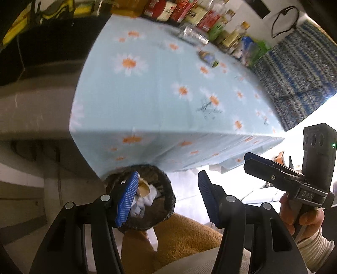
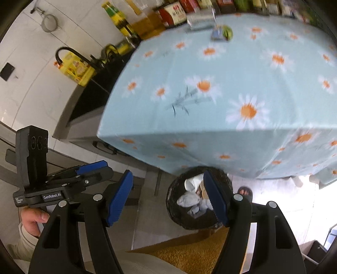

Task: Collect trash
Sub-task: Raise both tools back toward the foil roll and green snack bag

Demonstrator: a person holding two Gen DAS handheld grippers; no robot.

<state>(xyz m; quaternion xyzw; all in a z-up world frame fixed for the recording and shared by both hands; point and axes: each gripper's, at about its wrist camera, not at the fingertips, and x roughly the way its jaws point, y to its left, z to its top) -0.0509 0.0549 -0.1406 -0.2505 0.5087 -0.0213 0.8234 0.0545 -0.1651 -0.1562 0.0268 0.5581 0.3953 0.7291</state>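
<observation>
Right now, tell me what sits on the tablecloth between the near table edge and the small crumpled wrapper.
Nothing: in the right wrist view the tablecloth is bare from its near edge to the wrapper. The left wrist view agrees.

Left claw (image 1: 166, 197): black frame, ribbed blue pads, silver screws
Right claw (image 2: 168, 196): same; cream ribbed sleeve (image 1: 313, 250)

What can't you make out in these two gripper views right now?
- Bin contents: right wrist view, a finger covers part of the crumpled paper.
- Small packet on the tablecloth: motion blur, label unreadable.
- Back-row boxes and bottles: left wrist view, blurred and cut off by the top edge.
</observation>
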